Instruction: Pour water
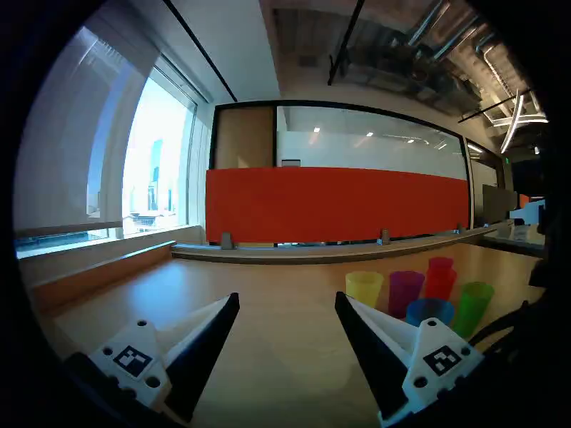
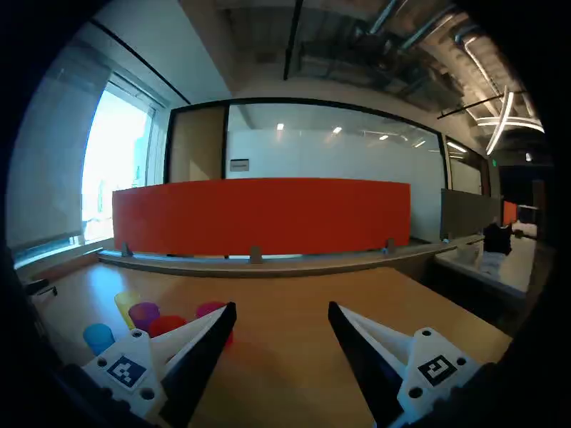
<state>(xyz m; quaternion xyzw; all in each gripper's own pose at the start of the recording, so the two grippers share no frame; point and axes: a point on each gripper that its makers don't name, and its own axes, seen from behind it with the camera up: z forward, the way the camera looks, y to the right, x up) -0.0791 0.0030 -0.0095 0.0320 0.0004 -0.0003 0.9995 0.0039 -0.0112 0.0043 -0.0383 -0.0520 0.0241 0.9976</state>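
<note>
In the left gripper view a cluster of plastic cups stands on the wooden table (image 1: pixel 285 342) to the right: a yellow cup (image 1: pixel 364 287), a purple cup (image 1: pixel 405 291), a red stack (image 1: pixel 440 278), a blue cup (image 1: pixel 430 311) and a green cup (image 1: pixel 473 305). My left gripper (image 1: pixel 287 310) is open, left of the cups and holding nothing. In the right gripper view the same cups sit at the lower left: yellow cup (image 2: pixel 126 304), purple cup (image 2: pixel 144 314), red cup (image 2: pixel 165 325), blue cup (image 2: pixel 98 337). My right gripper (image 2: pixel 281 314) is open and empty, to their right.
An orange divider panel (image 1: pixel 335 203) runs along the table's far edge, also seen as the orange panel (image 2: pixel 260 214). A window (image 1: pixel 153 167) and a wooden ledge (image 1: pixel 100 267) lie to the left. Another desk (image 2: pixel 492 267) stands off to the right.
</note>
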